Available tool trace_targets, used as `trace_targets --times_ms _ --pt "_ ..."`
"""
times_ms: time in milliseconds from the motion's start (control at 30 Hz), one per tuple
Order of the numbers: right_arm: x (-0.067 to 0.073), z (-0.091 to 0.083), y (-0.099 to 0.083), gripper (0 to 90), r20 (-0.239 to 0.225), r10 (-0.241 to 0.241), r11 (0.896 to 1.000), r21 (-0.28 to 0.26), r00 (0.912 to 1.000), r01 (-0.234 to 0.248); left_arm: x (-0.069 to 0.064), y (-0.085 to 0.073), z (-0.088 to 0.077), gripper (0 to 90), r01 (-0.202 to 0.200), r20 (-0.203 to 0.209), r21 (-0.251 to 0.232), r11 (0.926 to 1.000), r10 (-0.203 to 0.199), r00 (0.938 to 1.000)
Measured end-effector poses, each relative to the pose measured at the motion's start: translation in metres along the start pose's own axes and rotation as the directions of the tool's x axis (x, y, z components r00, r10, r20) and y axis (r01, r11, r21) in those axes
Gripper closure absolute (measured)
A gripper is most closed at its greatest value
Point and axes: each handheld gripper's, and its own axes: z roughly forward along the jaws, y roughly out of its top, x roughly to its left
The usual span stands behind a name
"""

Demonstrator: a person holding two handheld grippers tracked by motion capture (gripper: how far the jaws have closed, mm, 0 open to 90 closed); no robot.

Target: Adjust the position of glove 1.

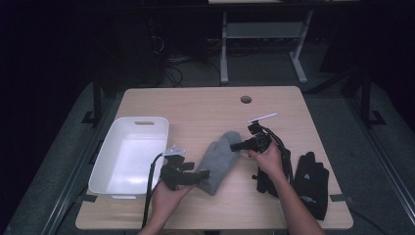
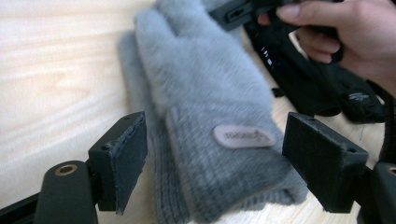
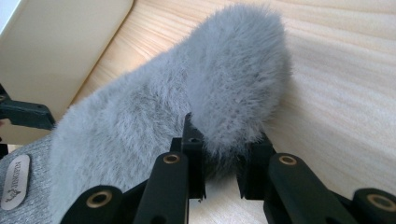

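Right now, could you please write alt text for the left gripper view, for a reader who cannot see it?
A fluffy grey mitten lies on the wooden table between the left gripper's open jaws, its ribbed cuff nearest. Beyond it, a hand holds the other gripper above black gloves.

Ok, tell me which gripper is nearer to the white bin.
Left. The left gripper sits at the grey mitten's cuff, just right of the white bin. The right gripper is farther right, pinching the mitten's furry tip.
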Motion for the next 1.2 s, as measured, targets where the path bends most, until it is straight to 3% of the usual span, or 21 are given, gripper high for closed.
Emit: trace_targets --times_ms 233,333,500,767,933,1067,1200 --pt "-0.004 0.0 -0.004 75.6 -0.008 0.007 1.0 -0.008 0.9999 -0.007 0.004 -0.006 0.004 22.5 0.037 0.003 0.025 0.999 -0.037 0.9993" --pt "-0.003 0.0 -0.004 75.6 -0.004 0.006 1.0 -0.002 1.0 -0.006 0.009 -0.01 0.008 21.0 0.081 0.011 0.047 0.9956 -0.082 0.9966" --pt "-0.003 0.001 -0.004 75.2 0.006 -0.002 1.0 -0.002 1.0 0.002 0.008 -0.01 0.01 21.4 0.075 0.01 0.068 0.9949 -0.076 0.9971" --pt "-0.005 0.002 -0.006 75.1 0.009 0.004 1.0 -0.003 1.0 -0.004 0.011 -0.011 0.018 17.1 0.096 0.051 0.107 0.9897 -0.102 0.9935" --pt "-0.004 0.003 -0.006 75.1 0.012 0.005 1.0 -0.002 0.9999 -0.005 0.014 -0.011 0.024 17.3 0.119 0.1 0.157 0.9803 -0.136 0.9856" --pt "-0.005 0.003 -0.006 75.0 0.008 0.009 1.0 -0.005 0.9999 -0.009 0.014 -0.01 0.025 25.4 0.139 0.137 0.174 0.9749 -0.164 0.9769" --pt "-0.005 0.003 -0.006 75.0 0.008 0.013 1.0 -0.009 0.9999 -0.012 0.016 -0.01 0.022 35.9 0.141 0.153 0.168 0.9756 -0.168 0.9739"
